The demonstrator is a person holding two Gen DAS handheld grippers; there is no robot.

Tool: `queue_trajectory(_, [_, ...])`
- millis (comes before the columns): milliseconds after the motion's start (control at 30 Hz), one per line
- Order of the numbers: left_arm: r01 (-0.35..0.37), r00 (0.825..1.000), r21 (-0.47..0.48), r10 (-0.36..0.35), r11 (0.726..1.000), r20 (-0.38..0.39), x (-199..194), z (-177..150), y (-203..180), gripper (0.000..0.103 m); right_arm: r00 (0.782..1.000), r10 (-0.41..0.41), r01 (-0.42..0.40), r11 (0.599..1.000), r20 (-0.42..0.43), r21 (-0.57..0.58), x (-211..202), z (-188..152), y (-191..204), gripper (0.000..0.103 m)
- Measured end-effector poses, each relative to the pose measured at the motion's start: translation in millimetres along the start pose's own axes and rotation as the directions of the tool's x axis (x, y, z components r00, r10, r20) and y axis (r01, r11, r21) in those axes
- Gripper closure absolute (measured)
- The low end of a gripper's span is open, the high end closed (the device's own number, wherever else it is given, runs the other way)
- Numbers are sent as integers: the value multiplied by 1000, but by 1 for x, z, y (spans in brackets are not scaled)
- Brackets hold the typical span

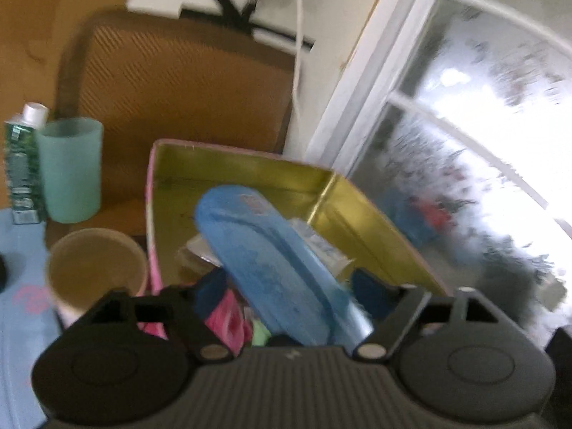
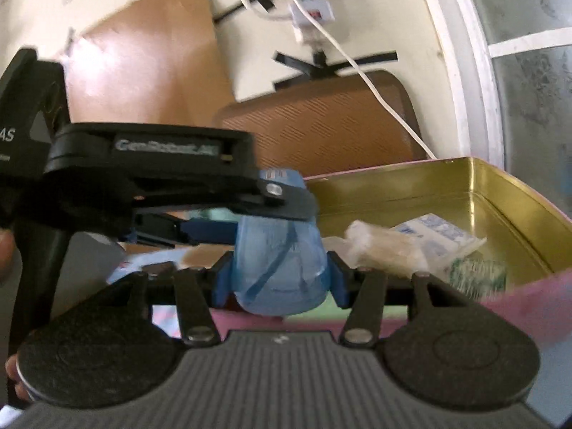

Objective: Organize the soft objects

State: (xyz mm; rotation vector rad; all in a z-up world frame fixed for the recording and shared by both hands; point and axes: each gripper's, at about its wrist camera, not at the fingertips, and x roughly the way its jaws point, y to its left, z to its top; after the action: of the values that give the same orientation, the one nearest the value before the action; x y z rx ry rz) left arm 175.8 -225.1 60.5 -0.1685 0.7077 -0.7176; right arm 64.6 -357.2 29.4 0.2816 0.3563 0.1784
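Blue slipper [image 1: 271, 264] slants into gold tin [image 1: 361, 207] (packets [image 2: 411, 243] inside).

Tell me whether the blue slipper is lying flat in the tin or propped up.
Propped up: the blue slipper slants over the packets in the gold tin, with the right hand-held gripper clamped on one end.

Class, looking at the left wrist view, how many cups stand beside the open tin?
2. A green cup stands left of the tin; a brown paper cup sits nearer the camera. Others may be hidden.
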Motion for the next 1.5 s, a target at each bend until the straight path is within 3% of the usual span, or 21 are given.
queue_trajectory(67, [-70,998,1,70,998,-8,19,5,-1,7,997,-76,76,996,5,-43,21,8,-2,45])
queue_trajectory(100, [-96,995,4,96,995,-10,24,6,-3,7,990,-133,135,989,40,-58,30,9,-5,38])
queue_trajectory(167, [-105,994,3,105,994,4,24,5,-3,6,970,-227,233,970,89,-64,40,3,-11,35])
queue_trajectory(533, [-176,973,53,166,983,159,-22,-9,-12,0,973,-183,181,983,143,23,23,4,-27,33])
queue_trajectory(800, [-323,939,131,299,937,172,-53,-20,-25,0,958,-215,197,974,188,113,17,4,-36,33])
queue_trajectory(967, [-408,908,144,384,901,169,-76,-40,-23,0,955,-216,197,975,206,106,10,-1,-30,33])
queue_trajectory(1267, [-486,870,97,471,868,148,-112,-86,10,0,959,-173,131,973,225,191,-44,-17,-8,33])
queue_trajectory(1500, [-502,859,47,492,864,141,-120,-116,35,0,960,-171,137,978,221,158,-71,-49,28,28])
